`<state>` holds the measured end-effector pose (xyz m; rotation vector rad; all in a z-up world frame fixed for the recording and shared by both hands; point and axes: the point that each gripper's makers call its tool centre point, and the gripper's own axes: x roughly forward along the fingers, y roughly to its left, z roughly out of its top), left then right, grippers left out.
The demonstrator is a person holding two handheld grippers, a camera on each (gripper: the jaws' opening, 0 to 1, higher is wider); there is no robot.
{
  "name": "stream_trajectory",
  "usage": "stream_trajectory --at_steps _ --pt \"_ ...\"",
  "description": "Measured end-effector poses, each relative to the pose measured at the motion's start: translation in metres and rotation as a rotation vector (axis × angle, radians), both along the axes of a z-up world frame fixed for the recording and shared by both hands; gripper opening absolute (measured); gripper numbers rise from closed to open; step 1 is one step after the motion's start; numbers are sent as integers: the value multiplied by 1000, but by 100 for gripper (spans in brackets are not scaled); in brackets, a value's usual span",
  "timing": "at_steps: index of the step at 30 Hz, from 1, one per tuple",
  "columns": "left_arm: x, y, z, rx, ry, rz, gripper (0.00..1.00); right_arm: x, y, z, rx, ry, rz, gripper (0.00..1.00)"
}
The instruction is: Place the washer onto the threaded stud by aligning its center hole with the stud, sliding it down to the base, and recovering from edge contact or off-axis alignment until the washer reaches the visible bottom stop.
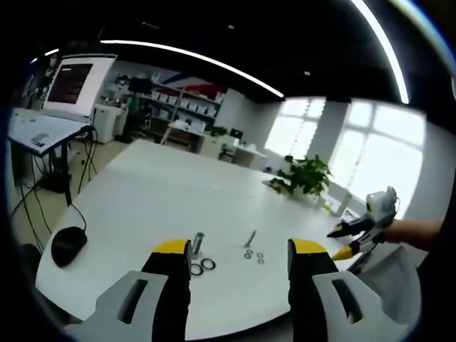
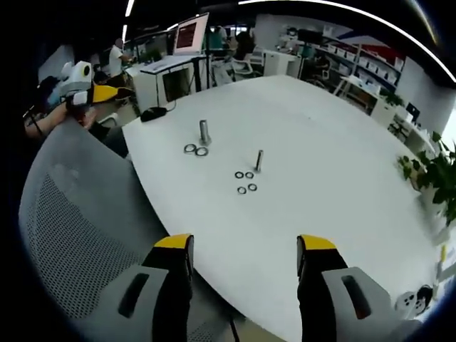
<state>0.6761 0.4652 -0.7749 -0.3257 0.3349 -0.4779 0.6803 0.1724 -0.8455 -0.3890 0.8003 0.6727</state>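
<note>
Washer [image 2: 241, 190] lies loose on the bench [image 2: 320, 149], both grippers' fingers open and empty.
Pinch its rim lightly, then centre it squarely over the stud [image 2: 258, 161].

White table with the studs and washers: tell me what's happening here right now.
A person holds a gripper in each hand above the white table; both are open and empty. The left gripper faces a thick stud with two larger washers at its foot, and a thin stud with small washers beside it. The right gripper hangs back over a grey mesh chair. No washer is picked up yet.
</note>
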Motion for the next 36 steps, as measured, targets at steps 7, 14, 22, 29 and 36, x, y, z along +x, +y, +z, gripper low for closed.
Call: stream_trajectory --at_steps 7,14,22,29,36 --pt "1 1 -1 8 5 7 53 16 6 -8 -49 -3 113 64" --pt "1 1 -3 14 12 10 53 36 13 -10 -98 2 159 59" --pt "2 2 -5 24 14 9 51 54 22 -27 -149 41 253 60" --pt "3 2 -4 29 9 11 50 67 34 -39 -158 63 318 57" --pt "3 3 -5 27 14 13 50 75 43 -55 -159 97 355 51"
